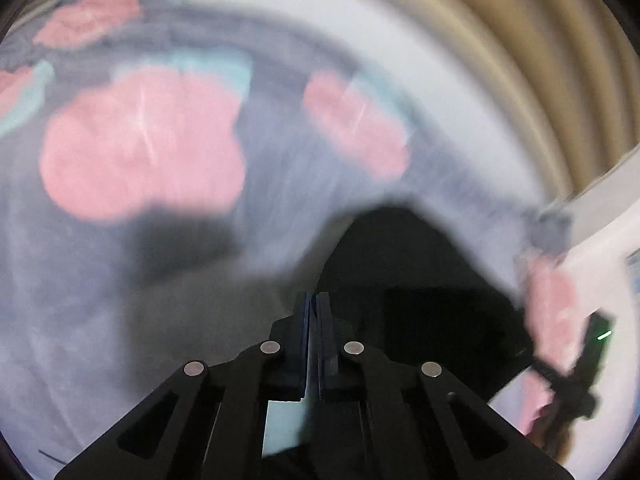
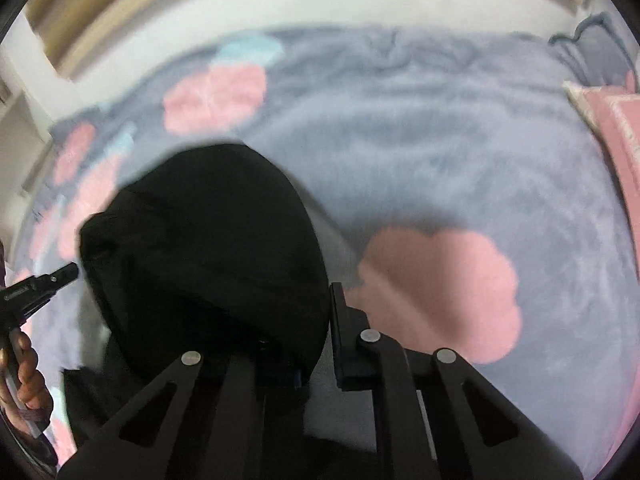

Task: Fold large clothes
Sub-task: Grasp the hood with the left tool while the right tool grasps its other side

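While the left hand-held gripper (image 1: 313, 304) is pinching shut and the right hand-held gripper (image 2: 304, 320) is gaping, the black garment (image 2: 208, 240) is risking slippage (blurred frames).

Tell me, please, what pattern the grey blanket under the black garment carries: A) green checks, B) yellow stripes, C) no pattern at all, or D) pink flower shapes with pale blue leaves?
D: the grey blanket shows large pink flower shapes with pale blue leaves in both wrist views, around the black garment.
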`<state>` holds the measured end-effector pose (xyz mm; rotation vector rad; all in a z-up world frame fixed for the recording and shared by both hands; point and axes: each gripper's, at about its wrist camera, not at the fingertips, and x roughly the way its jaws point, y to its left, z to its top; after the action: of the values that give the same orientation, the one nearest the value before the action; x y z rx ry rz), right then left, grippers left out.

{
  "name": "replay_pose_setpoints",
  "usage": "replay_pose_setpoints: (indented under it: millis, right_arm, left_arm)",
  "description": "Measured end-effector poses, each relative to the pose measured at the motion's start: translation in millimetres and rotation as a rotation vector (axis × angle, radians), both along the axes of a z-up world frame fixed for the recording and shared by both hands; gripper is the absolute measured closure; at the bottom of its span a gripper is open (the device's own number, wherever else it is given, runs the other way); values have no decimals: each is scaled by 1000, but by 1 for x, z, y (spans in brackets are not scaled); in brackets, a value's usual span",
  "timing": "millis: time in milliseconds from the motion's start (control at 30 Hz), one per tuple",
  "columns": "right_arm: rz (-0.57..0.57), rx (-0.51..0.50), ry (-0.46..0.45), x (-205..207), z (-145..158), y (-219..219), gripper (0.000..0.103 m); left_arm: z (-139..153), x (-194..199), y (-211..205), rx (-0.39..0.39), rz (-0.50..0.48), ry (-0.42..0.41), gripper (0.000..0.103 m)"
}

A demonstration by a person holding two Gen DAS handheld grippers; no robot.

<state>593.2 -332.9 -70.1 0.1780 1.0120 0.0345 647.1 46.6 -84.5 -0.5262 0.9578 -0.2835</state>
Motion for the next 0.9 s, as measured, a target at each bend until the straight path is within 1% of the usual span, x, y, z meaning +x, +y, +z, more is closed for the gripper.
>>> replay_pose_setpoints:
  millis: [33,67,100,133,167,200,233,267,300,333,367,433,467,533,567,600,633,667,700,733,767,800,833,900]
  right_arm:
    - [13,-1,-31,-6,11,2,91]
    - [28,-7,-51,-10,17,6,91]
    - [41,-21,-63,-13,21,10,91]
    - [47,-43,-64,-14,19,15,91]
    - [47,-48,-57,-12,15,18,91]
    - [44,-45,-42,-10,8,18,91]
    - [36,-42,-24,-5,4,19,91]
    - [18,-33,-6,-1,-1,16,91]
    - [7,-17,2,1,-4,11,91]
    - [1,8,10,2,-6,7,91]
    - [-4,25,16,3,-8,4,91]
    - [0,22,25,3,-8,1,86]
    - [4,15,26,3,-10,1,84]
    - [10,-3,31,4,-11,1,76]
    - [8,-8,33,5,-12,1,73]
    - [4,-2,40,7,-14,-1,65]
    - [-1,11,49,9,-17,-3,52]
    - [-7,36,60,11,-21,-6,49]
    - [-5,63,73,14,-26,-7,48]
    - [1,77,82,17,-29,-8,49]
    - [14,83,88,19,-32,-7,58]
    - [24,72,80,19,-32,-6,93]
    - [32,69,74,18,-28,-6,94]
    - [16,94,-2,10,-11,-15,94]
  left_arm:
    - [18,-6,7,-19,-1,-54,100]
    - [32,-10,11,-9,-12,-86,100]
    - [38,-11,12,-6,-40,-98,100]
    - [40,-11,10,-28,-95,-105,100]
    - [37,-11,5,-33,-150,-101,99]
    - [33,-10,-2,0,-173,-88,99]
    - [25,-8,-12,55,-191,-63,96]
    - [15,-6,-21,89,-211,-39,86]
    - [7,-3,-26,102,-223,-25,76]
    - [-3,-1,-33,127,-229,-11,50]
    - [-12,2,-39,153,-221,2,37]
    - [-27,9,-47,152,-226,11,37]
    - [-35,14,-50,136,-220,22,37]
    - [-51,26,-53,99,-204,57,37]
    - [-60,35,-55,90,-193,83,37]
    - [-67,38,-57,90,-183,98,38]
    - [-75,44,-58,74,-181,111,39]
    - [-79,47,-61,61,-180,123,56]
    - [-83,50,-65,56,-182,138,77]
    - [-82,51,-65,68,-176,139,95]
    - [-73,47,-62,63,-167,108,96]
    - [-64,45,-57,44,-159,75,97]
    - [-49,37,-49,3,-160,39,96]
    - [-20,18,-33,-69,-177,-33,96]
